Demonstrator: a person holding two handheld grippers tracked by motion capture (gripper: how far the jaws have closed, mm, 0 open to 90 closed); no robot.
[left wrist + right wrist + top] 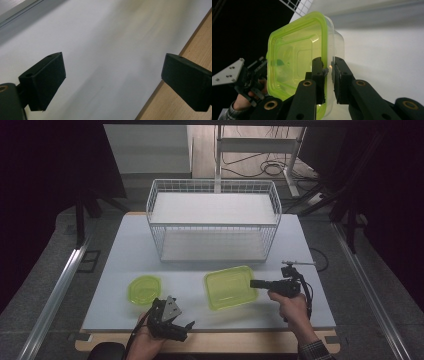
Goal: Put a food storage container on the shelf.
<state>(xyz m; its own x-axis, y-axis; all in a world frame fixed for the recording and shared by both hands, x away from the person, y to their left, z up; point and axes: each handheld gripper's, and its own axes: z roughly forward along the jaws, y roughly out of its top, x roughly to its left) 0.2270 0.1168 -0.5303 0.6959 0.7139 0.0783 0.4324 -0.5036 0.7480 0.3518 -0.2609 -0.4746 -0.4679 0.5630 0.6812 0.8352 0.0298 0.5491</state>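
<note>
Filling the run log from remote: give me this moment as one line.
right gripper: shut on box rim, lifting | left gripper: open, empty, over table edge | round tub: on table | basket: empty

A lab-like recording room: a plain white-topped table (125, 270) stands on grey carpet between dark curtains, with a metal floor rail (55, 295) alongside and loose black cables (270, 169) behind.
</note>
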